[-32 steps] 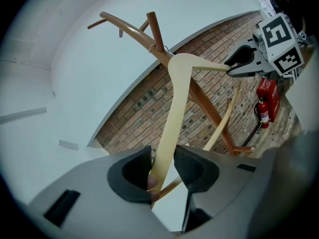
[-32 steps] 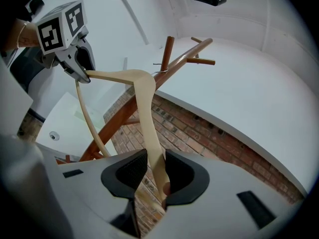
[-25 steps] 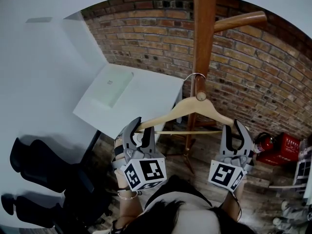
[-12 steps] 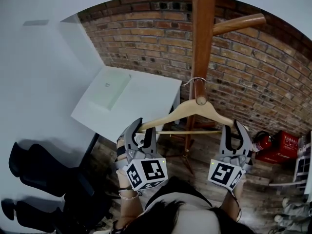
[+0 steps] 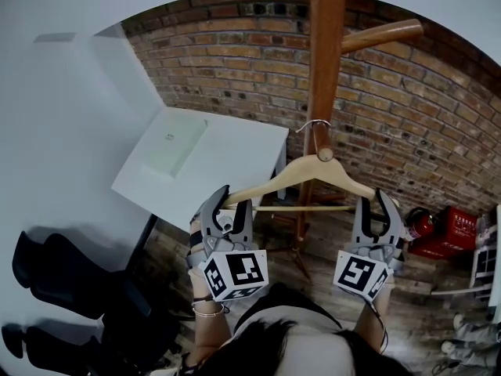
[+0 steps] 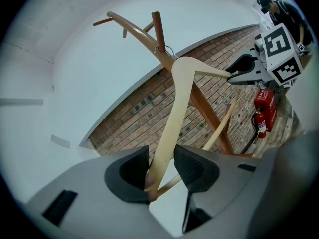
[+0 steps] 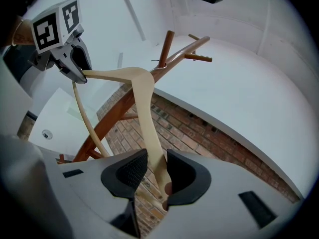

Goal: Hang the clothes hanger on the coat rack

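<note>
A pale wooden clothes hanger (image 5: 297, 175) is held level at both ends, in front of the brown coat rack's pole (image 5: 325, 61). My left gripper (image 5: 232, 200) is shut on its left tip, and the hanger arm (image 6: 179, 93) runs up from between the pads. My right gripper (image 5: 374, 202) is shut on the right tip, where the arm (image 7: 144, 103) sits between the pads. The metal hook (image 5: 313, 124) lies against the pole beside a short peg (image 6: 157, 28). Whether the hook rests on that peg I cannot tell.
A white table (image 5: 243, 143) with a pale flat box (image 5: 168, 151) stands to the left of the rack. Black chairs (image 5: 63, 280) are at lower left. A red fire extinguisher (image 5: 419, 225) and a red crate (image 5: 462, 237) sit by the brick wall (image 5: 423, 124).
</note>
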Demonstrator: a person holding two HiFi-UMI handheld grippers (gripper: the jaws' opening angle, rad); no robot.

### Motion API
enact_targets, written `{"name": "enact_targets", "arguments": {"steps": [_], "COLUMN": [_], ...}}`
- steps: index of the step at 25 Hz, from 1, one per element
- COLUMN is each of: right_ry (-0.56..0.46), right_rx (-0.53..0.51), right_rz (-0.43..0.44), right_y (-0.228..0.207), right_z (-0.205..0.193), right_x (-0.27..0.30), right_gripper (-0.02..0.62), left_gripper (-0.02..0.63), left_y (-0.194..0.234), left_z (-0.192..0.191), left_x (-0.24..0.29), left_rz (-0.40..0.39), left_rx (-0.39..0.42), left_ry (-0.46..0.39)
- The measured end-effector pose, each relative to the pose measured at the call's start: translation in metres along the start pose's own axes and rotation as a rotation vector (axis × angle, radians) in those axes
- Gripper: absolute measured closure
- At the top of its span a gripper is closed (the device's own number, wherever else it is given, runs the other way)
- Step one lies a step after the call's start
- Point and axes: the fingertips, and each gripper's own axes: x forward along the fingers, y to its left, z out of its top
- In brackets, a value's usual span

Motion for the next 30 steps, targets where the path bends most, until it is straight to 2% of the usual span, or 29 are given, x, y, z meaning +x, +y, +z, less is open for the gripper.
{"name": "enact_targets", "arguments": {"steps": [11,23,30], "right_ry": [-0.001,-0.038,-0.088], "right_rx": [0.019,0.069,0.171], "right_rz": [0.025,0.073,0.116], "right_y": [0.000,-0.001,-0.003], "right_z": [-0.003,-0.004,-0.002], "right_x": [-0.004,-0.011,-0.020], "right_gripper": [0.468,0.454,0.456], "left_gripper": [0.442,0.436,0.436], "left_y": [-0.004,-0.006,-0.011], "left_z": [0.001,0.007,0.013], "left_x": [0.000,-0.014,-0.030], "left_rz": [-0.004,0.014,0.030], "left_rx": [-0.001,-0.041,-0.093], "left_ry": [-0.012,-0.017,-0.021]}}
